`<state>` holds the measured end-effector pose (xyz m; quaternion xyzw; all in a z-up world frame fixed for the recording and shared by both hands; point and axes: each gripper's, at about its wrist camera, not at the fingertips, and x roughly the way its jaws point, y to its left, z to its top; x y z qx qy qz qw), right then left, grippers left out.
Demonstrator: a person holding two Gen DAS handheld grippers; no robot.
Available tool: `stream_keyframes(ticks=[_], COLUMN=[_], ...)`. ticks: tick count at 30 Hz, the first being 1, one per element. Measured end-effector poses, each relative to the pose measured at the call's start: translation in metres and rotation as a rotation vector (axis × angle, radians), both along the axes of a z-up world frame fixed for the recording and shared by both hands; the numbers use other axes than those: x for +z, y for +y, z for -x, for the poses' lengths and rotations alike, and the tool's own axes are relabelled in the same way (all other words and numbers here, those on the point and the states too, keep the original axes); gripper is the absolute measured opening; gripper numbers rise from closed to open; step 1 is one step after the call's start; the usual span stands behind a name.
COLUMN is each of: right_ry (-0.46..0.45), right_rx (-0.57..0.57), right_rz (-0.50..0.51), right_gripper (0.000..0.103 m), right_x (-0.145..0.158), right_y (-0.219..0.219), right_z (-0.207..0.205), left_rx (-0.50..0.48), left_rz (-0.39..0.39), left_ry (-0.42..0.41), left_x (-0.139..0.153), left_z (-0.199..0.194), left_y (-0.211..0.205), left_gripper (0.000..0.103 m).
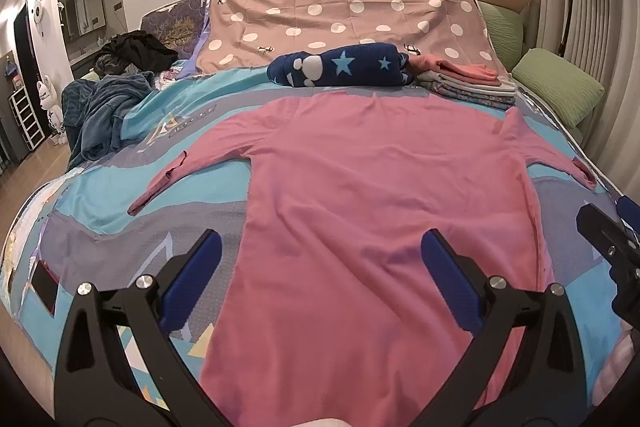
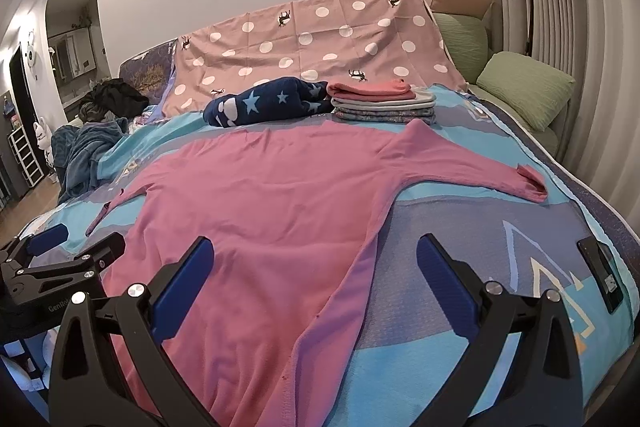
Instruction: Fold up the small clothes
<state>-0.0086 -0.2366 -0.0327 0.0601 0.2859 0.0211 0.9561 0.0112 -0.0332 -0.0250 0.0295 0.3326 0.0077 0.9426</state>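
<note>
Hovering with jaws apart over the hem, the left gripper (image 1: 320, 275) and right gripper (image 2: 314, 279) face a pink long-sleeved cotton top (image 1: 360, 195) lying flat on the bed (image 2: 460, 307), long axis running straight ahead, sleeves splayed sideways, each nearer its own gripper.

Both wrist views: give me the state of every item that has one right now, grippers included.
Pink long-sleeve shirt: spread flat, unfolded, sleeves out.
Stack of clothes: folded, piled at the far end.
Navy star blanket: bundled beside the stack.
Blue towel: crumpled.
Left gripper: open, empty.
Right gripper: open, empty.
</note>
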Motion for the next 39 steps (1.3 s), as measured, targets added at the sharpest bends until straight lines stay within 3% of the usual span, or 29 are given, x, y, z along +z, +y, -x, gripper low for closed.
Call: stream_keyframes(ticks=[39], right_ry=[0.033], right_rx=[0.006], right_rz=[0.009], right_gripper=[0.102], right_x=[-0.005], right_y=[0.01], right_z=[-0.003], left_rx=[-0.03], left_rz=[0.026], left_ry=[0.03], left_x=[-0.018], left_z=[0.002], left_y=[0.005], left_gripper=[0.101])
